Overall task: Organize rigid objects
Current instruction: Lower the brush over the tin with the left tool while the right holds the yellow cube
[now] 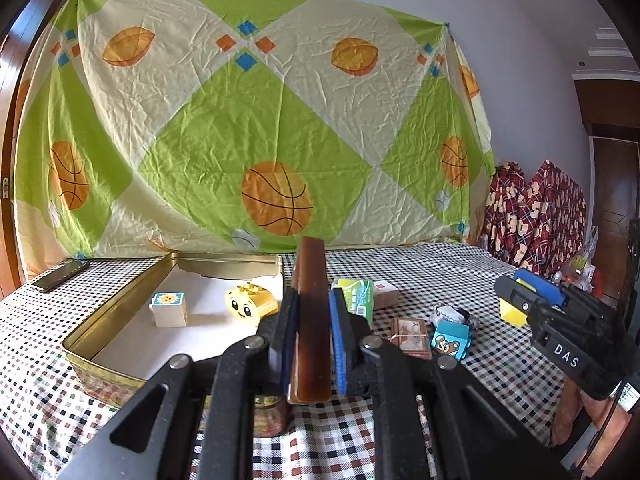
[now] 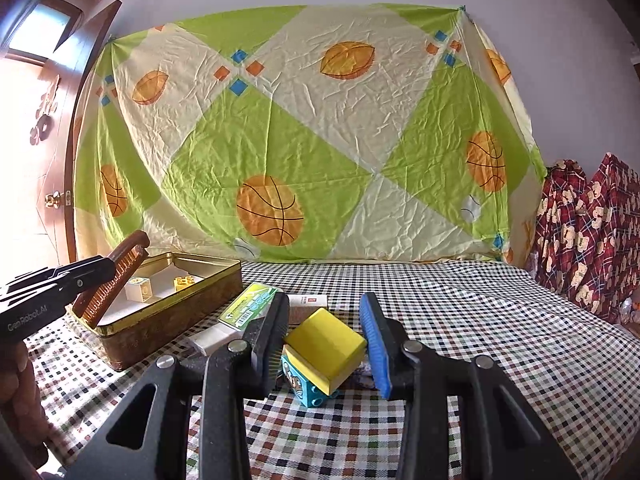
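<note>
My left gripper [image 1: 312, 304] is shut on a brown comb [image 1: 313, 320], held edge-up beside the gold tin [image 1: 100, 344]. The tin holds a white sun block [image 1: 169, 309] and a yellow smiling block [image 1: 251, 303]. In the right wrist view the left gripper [image 2: 108, 264] holds the comb [image 2: 116, 280] over the tin's near-left corner [image 2: 160, 328]. My right gripper [image 2: 324, 320] is shut on a yellow block [image 2: 326, 346], above a blue bear block [image 2: 306, 390]. From the left wrist view the right gripper [image 1: 516, 300] holds the yellow block [image 1: 513, 314] at the right.
On the checked cloth lie a green-white packet [image 1: 356, 294], a small white box [image 1: 386, 292], a brown card pack [image 1: 412, 336], the blue bear block [image 1: 450, 338] and a dark phone [image 1: 60, 276]. A basketball-print sheet [image 1: 256, 128] hangs behind. Red patterned fabric [image 2: 592, 232] is at the right.
</note>
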The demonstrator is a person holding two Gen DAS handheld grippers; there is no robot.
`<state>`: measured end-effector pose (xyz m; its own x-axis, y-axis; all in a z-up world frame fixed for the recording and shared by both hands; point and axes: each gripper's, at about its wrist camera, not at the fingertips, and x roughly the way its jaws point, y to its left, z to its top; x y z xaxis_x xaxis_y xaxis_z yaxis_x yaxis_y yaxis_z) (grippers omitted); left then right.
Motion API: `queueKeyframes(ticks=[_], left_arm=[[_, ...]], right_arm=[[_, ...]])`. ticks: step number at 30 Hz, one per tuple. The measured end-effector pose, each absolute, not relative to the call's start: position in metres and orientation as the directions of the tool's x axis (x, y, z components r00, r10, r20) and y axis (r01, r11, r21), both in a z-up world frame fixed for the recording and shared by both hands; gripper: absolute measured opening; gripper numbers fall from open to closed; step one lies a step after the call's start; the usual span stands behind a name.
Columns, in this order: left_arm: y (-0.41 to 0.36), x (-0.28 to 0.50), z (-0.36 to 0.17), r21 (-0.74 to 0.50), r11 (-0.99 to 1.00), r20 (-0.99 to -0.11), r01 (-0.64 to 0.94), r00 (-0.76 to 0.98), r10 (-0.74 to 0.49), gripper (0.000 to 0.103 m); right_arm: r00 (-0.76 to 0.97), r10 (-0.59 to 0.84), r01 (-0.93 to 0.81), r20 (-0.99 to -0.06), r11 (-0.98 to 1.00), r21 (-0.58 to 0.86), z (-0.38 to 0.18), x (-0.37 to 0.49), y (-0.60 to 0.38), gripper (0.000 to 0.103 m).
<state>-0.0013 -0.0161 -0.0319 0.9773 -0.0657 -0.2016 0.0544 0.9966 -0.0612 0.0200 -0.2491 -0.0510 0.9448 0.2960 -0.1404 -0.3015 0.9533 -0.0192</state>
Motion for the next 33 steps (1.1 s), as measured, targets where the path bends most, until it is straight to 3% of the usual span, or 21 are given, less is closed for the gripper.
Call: queueKeyframes(ticks=[33], left_arm=[[0.030,-0.014,-0.036,-0.110,0.993,-0.208,-0.033,0.978,0.009,0.014]], right_arm=[[0.894,0.410,-0.430,-0.182,0.899,-0.085,-0.053,0.011,-0.180,0.039]])
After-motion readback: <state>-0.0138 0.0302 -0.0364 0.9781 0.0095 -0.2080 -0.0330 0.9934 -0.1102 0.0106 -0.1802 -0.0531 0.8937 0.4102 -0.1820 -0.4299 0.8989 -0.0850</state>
